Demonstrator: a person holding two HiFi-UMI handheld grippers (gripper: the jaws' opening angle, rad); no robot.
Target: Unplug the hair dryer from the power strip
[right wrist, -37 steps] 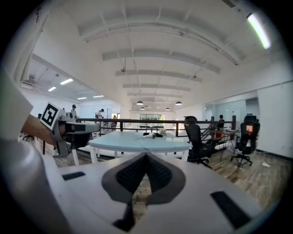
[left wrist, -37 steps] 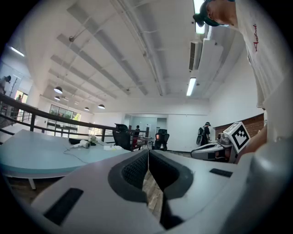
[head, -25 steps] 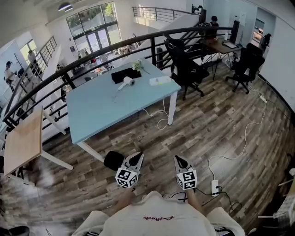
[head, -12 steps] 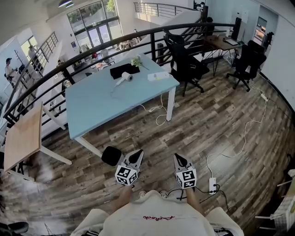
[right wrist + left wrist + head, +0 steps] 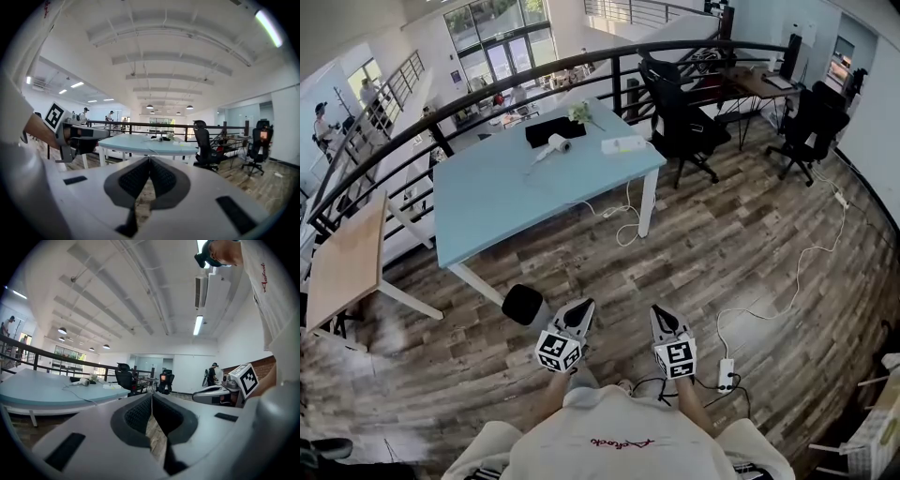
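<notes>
**On the plank floor short of the blue table: both grippers shut, hair dryer well out of reach**

You stand on the wood-plank floor (image 5: 750, 234) with your left gripper (image 5: 584, 306) and right gripper (image 5: 657, 311) held side by side close in front of your body, both aimed toward the table. Each gripper's own view shows its jaws pressed together with nothing between them.

The white hair dryer (image 5: 555, 145) lies on its side on the far part of the light-blue table (image 5: 506, 206), well apart from both grippers. Its thin cord (image 5: 457, 307) trails across the tabletop. To the dryer's right, near the table's far right corner, lies a flat white block that reads as the power strip (image 5: 623, 144). A white cable (image 5: 625, 225) drops off the table's right edge beside the leg and loops on the floor. Whether the dryer's plug sits in that strip cannot be made out at this range.

Beyond the dryer lie a black cloth (image 5: 555, 129) and a small bunch of flowers (image 5: 579, 112). A round black stool (image 5: 523, 304) stands on the floor just left of your left gripper. A black office chair (image 5: 680, 127) stands to the right of the table. A second white strip (image 5: 726, 373) lies on the floor right of your right gripper. A black railing (image 5: 469, 103) curves behind the table.
</notes>
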